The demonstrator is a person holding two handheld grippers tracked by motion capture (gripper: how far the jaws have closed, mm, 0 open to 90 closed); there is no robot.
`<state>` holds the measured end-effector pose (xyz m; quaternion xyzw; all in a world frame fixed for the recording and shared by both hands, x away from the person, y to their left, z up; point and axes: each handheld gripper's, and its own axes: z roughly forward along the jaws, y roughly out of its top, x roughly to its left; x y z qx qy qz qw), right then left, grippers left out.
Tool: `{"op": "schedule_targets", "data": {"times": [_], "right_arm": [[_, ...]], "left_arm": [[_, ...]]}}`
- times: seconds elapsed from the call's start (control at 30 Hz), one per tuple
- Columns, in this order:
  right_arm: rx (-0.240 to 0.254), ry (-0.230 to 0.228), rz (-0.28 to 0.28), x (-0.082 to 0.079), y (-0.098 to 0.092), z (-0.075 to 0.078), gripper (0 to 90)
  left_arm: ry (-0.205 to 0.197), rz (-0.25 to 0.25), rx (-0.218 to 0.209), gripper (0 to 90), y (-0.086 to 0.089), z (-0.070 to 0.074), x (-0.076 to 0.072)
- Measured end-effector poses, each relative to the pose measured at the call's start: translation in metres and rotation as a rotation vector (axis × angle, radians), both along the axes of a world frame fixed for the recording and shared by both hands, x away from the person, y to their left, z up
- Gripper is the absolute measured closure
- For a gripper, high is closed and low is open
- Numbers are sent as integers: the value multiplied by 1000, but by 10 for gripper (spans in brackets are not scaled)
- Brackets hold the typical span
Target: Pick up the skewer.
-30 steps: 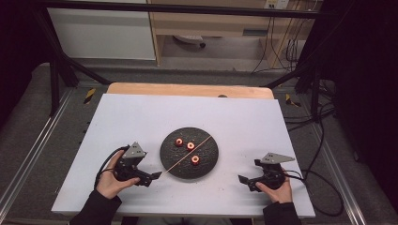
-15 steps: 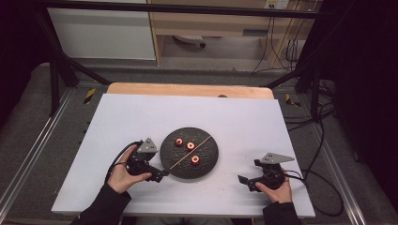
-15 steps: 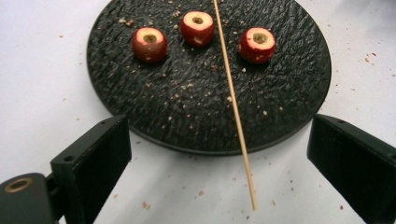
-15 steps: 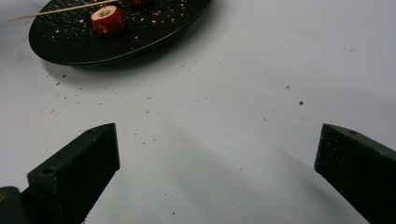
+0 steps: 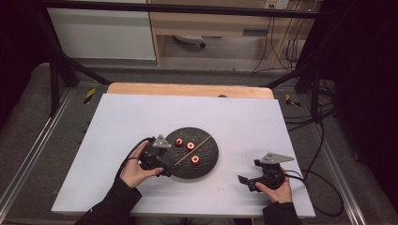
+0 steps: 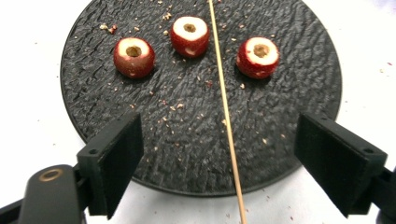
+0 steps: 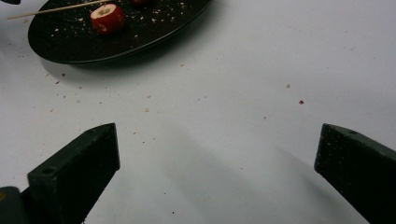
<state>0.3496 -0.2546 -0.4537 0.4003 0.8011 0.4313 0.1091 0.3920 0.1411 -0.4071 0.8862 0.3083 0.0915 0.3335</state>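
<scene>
White tabletop point(image 5: 141, 122) over a wooden board whose far edge point(image 5: 187, 89) shows bare. Directly on the white surface: one round black textured plate point(image 5: 206, 161), near the front, slightly left of centre. Small crumbs and red specks point(image 7: 147, 110) are scattered on the white around the plate's near side. The plate's rim sits flat on the surface; a thin skewer point(image 6: 229, 126) lying across the plate overhangs its near rim above the table.

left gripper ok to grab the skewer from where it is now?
Probably yes. The left gripper has its jaws open astride the skewer, closing in without pinching it yet. The skewer lies bare on the black plate, and the three cored strawberries sit further along, off the path.
</scene>
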Motion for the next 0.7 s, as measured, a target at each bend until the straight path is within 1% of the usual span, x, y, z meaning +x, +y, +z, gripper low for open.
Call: {"op": "schedule_targets", "data": {"times": [0.1, 0.17, 0.2, 0.27, 0.33, 0.37, 0.47, 0.5, 0.53, 0.6, 0.67, 0.7], "right_arm": [[-1, 1, 1, 0, 0, 0, 9], [-3, -3, 5, 1, 0, -1, 9], [-3, -3, 5, 1, 0, -1, 9], [-4, 0, 4, 0, 0, -1, 9], [-3, -2, 6, 1, 0, -1, 8], [-3, -2, 6, 1, 0, -1, 8], [-2, -1, 5, 0, 0, -1, 9], [-3, -2, 6, 1, 0, 0, 9], [-3, -2, 6, 1, 0, 0, 9], [-2, -2, 6, 0, 0, 0, 9], [-3, 0, 5, 0, 0, 0, 8], [-3, 0, 5, 0, 0, 0, 8]], "left_arm": [[14, 6, 11, 198, -4, -3, 3], [22, 8, 25, 247, -7, -4, 5], [25, 11, 30, 247, -8, -5, 6], [33, 15, 41, 275, -10, -6, 8], [34, 19, 54, 316, -12, -8, 9], [30, 23, 61, 316, -13, -8, 10], [35, 20, 65, 379, -16, -9, 11], [33, 20, 71, 398, -17, -9, 11], [32, 18, 82, 398, -18, -9, 11], [31, 16, 99, 441, -20, -9, 11], [44, 12, 98, 505, -22, -10, 12], [45, 10, 97, 505, -23, -10, 12]]}}
